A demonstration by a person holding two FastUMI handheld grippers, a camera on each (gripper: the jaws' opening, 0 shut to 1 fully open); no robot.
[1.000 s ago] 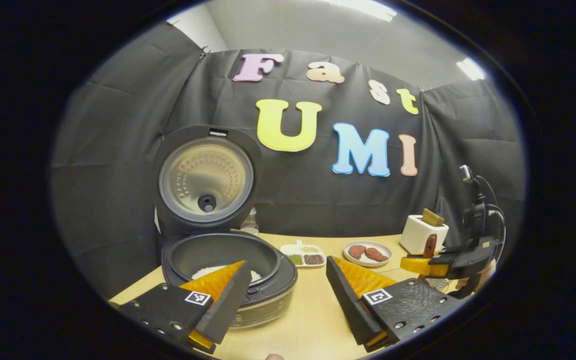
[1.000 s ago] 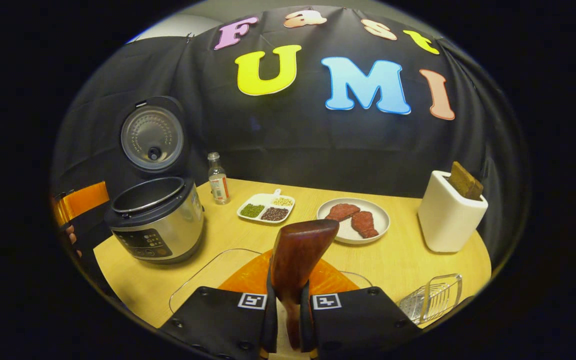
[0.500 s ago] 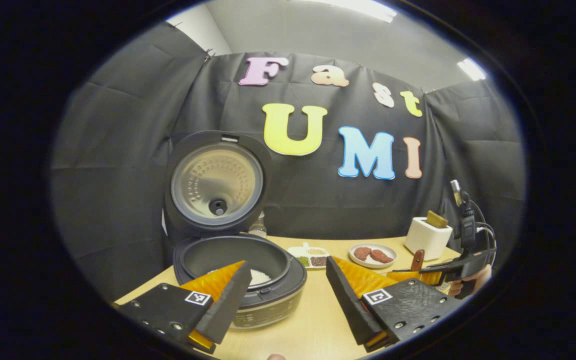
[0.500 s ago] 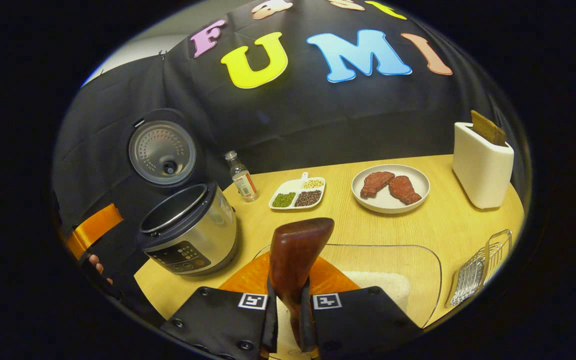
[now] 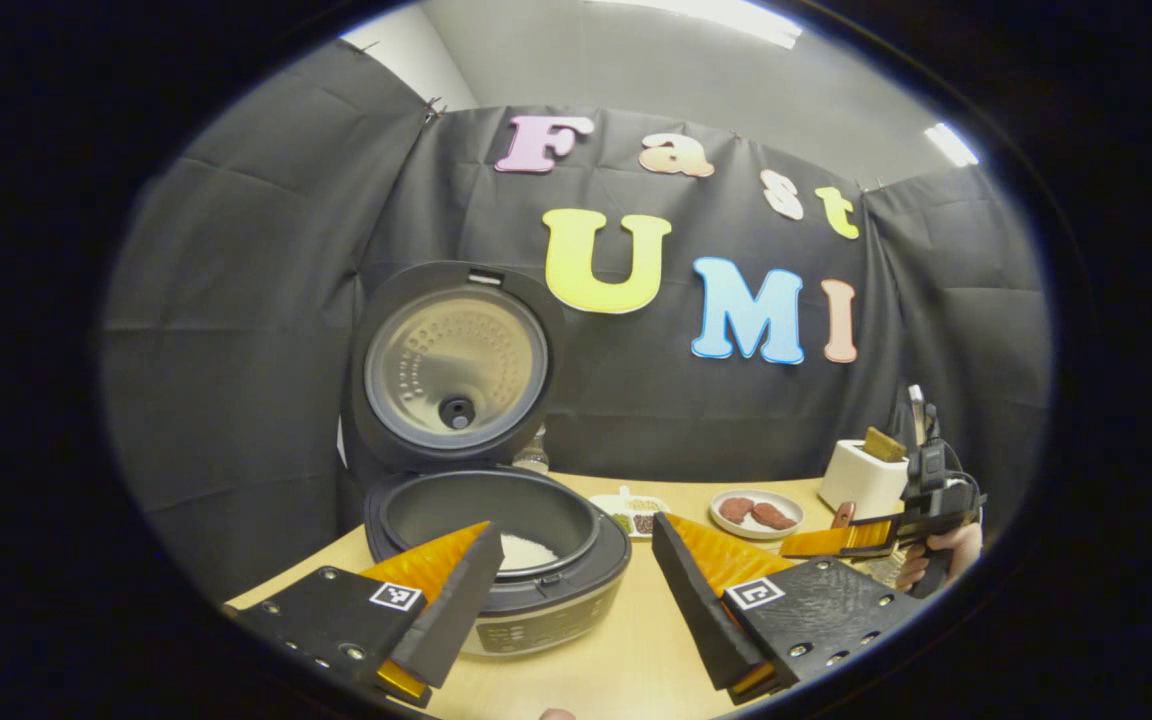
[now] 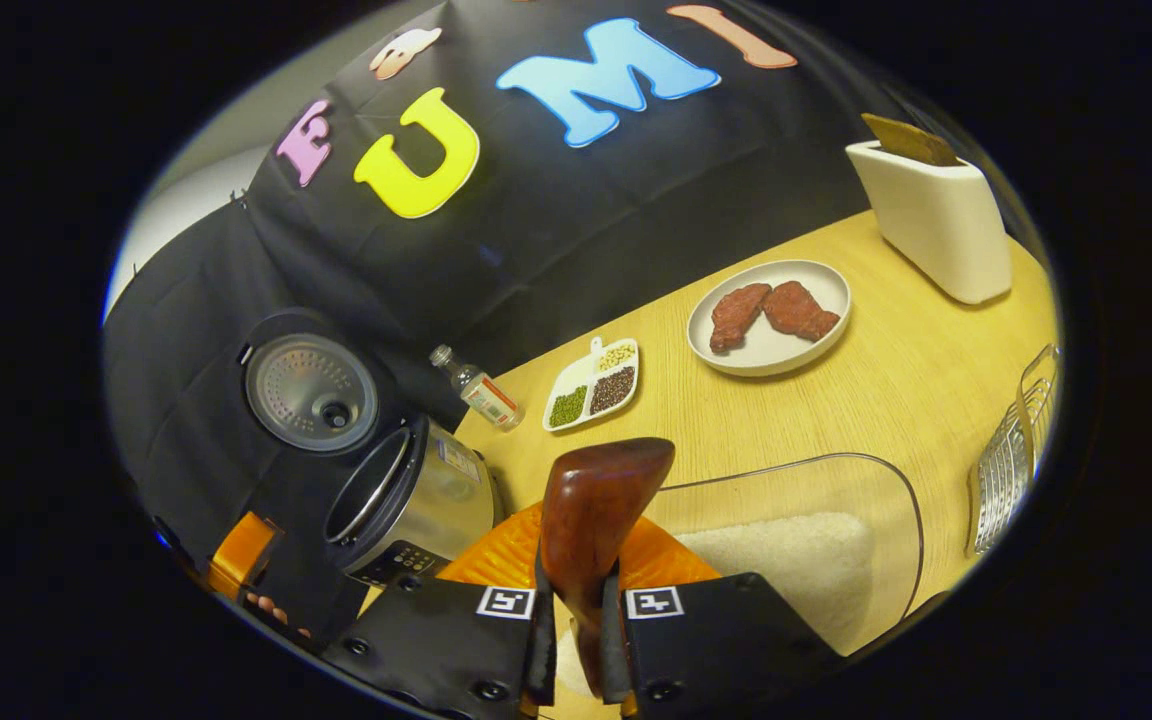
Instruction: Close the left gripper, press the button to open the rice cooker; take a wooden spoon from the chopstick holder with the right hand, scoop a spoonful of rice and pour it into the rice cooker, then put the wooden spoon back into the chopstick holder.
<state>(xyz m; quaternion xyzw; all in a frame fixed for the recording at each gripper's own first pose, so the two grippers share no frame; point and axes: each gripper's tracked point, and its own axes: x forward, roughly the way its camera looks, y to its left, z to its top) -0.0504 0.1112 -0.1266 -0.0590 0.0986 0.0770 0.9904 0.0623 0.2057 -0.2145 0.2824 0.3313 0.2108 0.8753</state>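
Right gripper view has the right tongs (image 6: 576,640) at the bottom, their two fingers pressed on the handle of a dark reddish-brown wooden spoon (image 6: 591,515), whose rounded bowl stands up between them. Just beyond the spoon lies a clear, rounded rectangular glass dish (image 6: 836,480) with a heap of white rice (image 6: 786,560) in it, resting on the pale wooden counter (image 6: 896,380). At the right edge sits a wire rack (image 6: 1011,460). Farther out on the counter are a round white plate with two reddish-brown meat pieces (image 6: 769,322), a small white divided tray of green, dark and pale beans (image 6: 593,383), a small clear bottle with a red label (image 6: 476,385), and a white rectangular ceramic chopstick holder (image 6: 931,215) with a flat brown piece poking out of its top. To the left stands the silver and black rice cooker (image 6: 416,495), its round lid tipped up. Left gripper view shows the left tongs (image 5: 576,590) spread wide apart with nothing between them, held just in front of the open cooker, where some white rice lies in the dark inner pot. At the far right of that view a hand (image 5: 936,555) holds the right tongs near the chopstick holder.
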